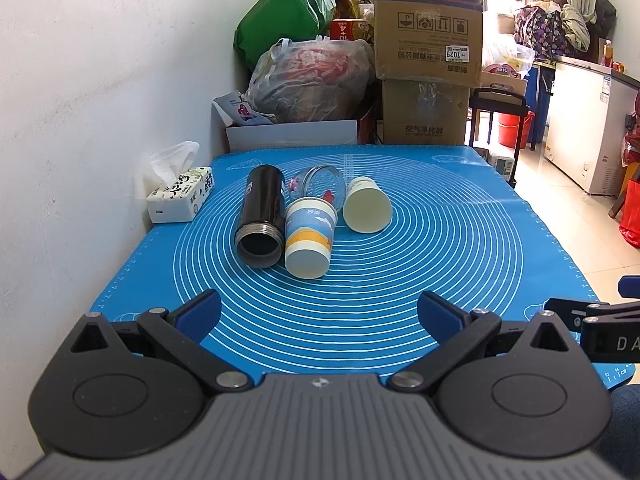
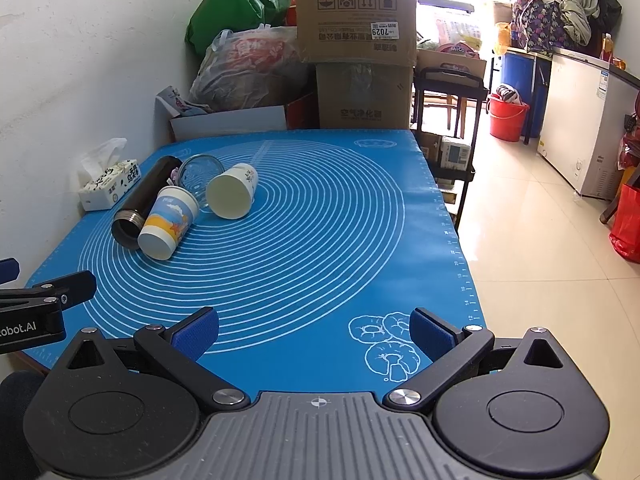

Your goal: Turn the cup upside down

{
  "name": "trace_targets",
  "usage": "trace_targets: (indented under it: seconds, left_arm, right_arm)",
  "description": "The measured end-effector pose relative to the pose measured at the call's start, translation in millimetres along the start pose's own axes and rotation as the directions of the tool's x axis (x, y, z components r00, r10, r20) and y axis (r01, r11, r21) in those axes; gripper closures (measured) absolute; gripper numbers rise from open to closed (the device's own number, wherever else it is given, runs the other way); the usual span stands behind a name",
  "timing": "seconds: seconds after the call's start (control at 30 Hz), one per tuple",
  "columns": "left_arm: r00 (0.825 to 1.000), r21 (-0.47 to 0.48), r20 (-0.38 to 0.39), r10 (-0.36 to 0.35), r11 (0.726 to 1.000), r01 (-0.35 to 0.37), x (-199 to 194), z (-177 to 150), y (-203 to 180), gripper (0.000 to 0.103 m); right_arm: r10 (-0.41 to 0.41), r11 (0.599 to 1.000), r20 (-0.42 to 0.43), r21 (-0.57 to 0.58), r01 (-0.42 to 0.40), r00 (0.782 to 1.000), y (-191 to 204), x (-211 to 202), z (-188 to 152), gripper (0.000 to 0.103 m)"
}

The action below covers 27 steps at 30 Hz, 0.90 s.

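While both tools hang over the near edge of the blue mat (image 1: 460,220), the left gripper (image 1: 320,312) has its blue-padded fingers spread wide apart with nothing between them, and the right gripper (image 2: 314,330) is spread likewise and holds nothing. Both are well apart from the cups.

Toward the far left part of the mat, four vessels lie on their sides in a tight cluster. The blue-and-yellow paper cup (image 1: 310,240) lies nearest, its white base turned toward the cameras, just beside a black flask (image 1: 262,220) whose threaded open mouth faces the near edge. Behind them lies a clear glass jar (image 1: 324,184), and to its right a cream paper cup (image 1: 366,206) with its open mouth toward the cameras.

A tissue box (image 1: 180,196) sits at the mat's far left edge against the white wall (image 1: 100,100). Cardboard boxes (image 1: 428,40) and stuffed plastic bags (image 1: 312,76) are stacked beyond the far edge.
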<state>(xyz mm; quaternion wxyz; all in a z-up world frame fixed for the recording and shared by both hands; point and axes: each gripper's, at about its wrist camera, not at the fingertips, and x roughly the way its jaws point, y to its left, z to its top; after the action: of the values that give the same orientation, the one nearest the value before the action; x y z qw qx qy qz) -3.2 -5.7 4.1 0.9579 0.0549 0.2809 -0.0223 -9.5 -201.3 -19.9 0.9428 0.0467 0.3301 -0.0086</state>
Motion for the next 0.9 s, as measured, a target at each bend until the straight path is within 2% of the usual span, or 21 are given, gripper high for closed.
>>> trace_targets:
  seconds: [0.9]
  left_arm:
    - [1.0,0.005,0.004,-0.003,1.0,0.003,1.0,-0.4,-2.8,0.0]
  right_arm:
    - [0.001,1.0,-0.001,0.005,-0.001,1.0,-1.6,-0.5,-0.9,0.001]
